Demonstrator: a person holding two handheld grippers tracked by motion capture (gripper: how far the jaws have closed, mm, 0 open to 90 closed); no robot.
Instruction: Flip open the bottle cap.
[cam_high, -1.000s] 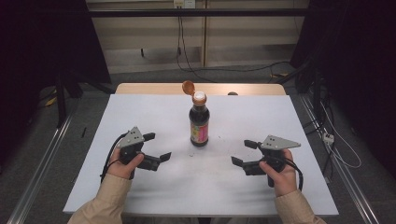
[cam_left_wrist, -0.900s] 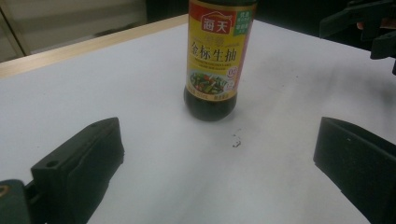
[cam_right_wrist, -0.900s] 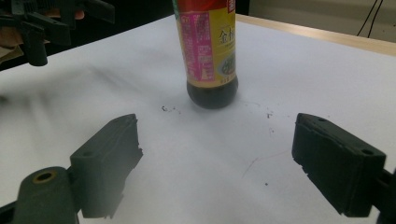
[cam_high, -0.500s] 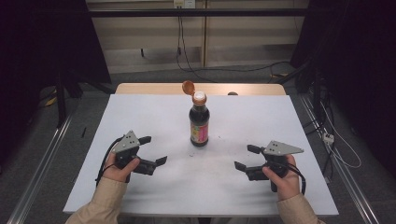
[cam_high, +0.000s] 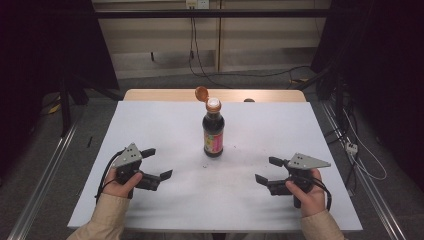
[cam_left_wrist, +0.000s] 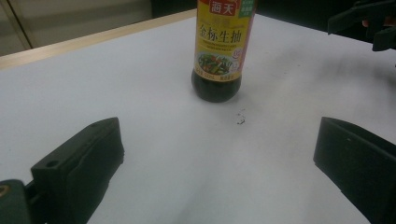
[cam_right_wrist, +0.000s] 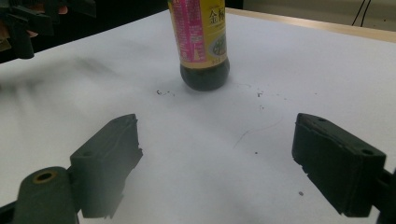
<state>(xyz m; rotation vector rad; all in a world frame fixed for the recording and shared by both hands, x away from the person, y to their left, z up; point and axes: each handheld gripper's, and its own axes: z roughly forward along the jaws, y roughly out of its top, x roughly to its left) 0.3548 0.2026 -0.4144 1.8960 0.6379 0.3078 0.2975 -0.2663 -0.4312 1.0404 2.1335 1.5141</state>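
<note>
The soy sauce bottle (cam_high: 213, 134) stands upright near the middle of the white table (cam_high: 150, 120), a little toward the far edge; its orange flip cap (cam_high: 201, 93) hangs open to the left of the pale spout (cam_high: 213, 104), a detail the high view gives and the gripper views cut off at the top of the frame; the left gripper view instead shows the yellow label (cam_left_wrist: 223, 49) with its red band and printed characters, and the dark sauce at the base; the right gripper view shows the pink side of that label (cam_right_wrist: 186, 32) beside the yellow; both gripper views pick out small dark specks (cam_right_wrist: 161, 92) on the table near the bottle's foot.

The left gripper (cam_high: 152, 164) rests low over the table at the near left, jaws spread wide with nothing between them; the bottle stands well apart from it, ahead and to its right; the right gripper (cam_high: 267, 171) sits at the near right, jaws likewise wide apart and empty, with the bottle well apart, ahead and to its left; the bottle stands between the two, farther up the table than either; each gripper view catches the other gripper far off in an upper corner.
</note>
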